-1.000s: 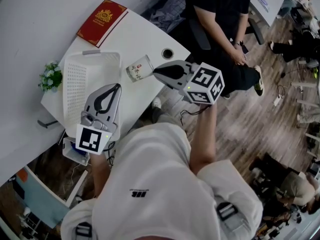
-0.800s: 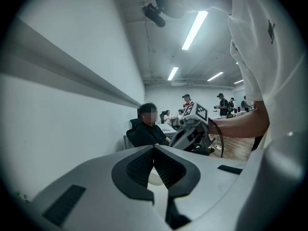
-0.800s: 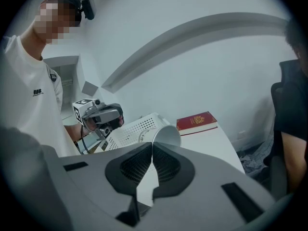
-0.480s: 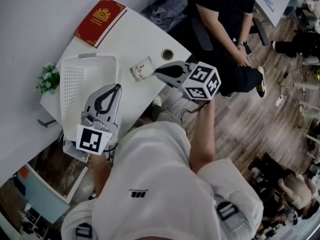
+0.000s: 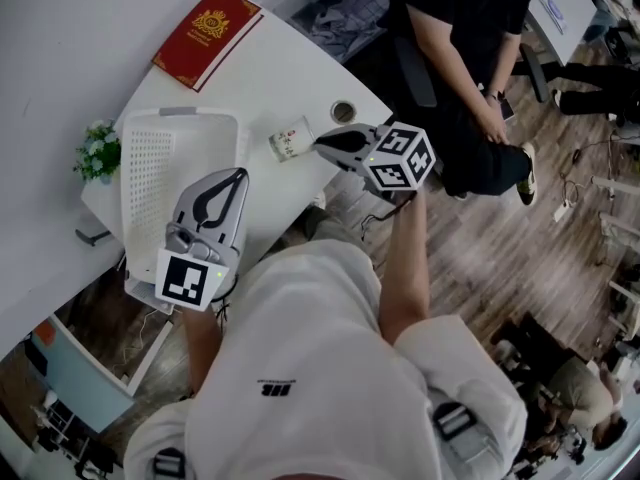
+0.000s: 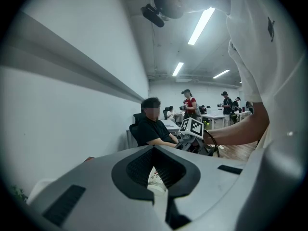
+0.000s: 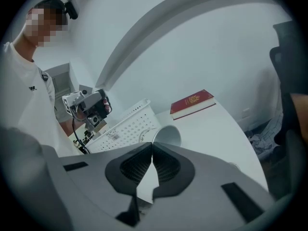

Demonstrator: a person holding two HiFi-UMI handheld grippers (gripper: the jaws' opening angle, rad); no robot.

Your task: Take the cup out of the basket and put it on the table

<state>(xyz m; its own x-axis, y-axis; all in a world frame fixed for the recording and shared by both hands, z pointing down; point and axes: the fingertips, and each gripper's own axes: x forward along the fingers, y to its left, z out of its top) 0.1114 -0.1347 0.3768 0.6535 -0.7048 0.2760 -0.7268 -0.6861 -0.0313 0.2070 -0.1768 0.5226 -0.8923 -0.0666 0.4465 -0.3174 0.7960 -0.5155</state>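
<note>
A pale cup (image 5: 290, 140) with a printed side hangs tilted just over the white table (image 5: 275, 73), right of the white basket (image 5: 180, 115). My right gripper (image 5: 318, 141) is shut on the cup's rim. In the right gripper view the cup's open mouth (image 7: 168, 134) shows just past the closed tips of the right gripper (image 7: 152, 146). Whether the cup touches the table I cannot tell. My left gripper (image 5: 238, 172) is shut and holds nothing, near the basket's right rim. In the left gripper view its tips (image 6: 154, 149) meet.
A red book (image 5: 207, 36) lies at the table's far end, and a small plant (image 5: 100, 153) stands left of the basket. A round cable hole (image 5: 343, 111) sits near the table's right edge. A person in black (image 5: 455, 38) sits beside that edge.
My right gripper has sunk toward the table with the cup in it. The left gripper has hardly moved.
</note>
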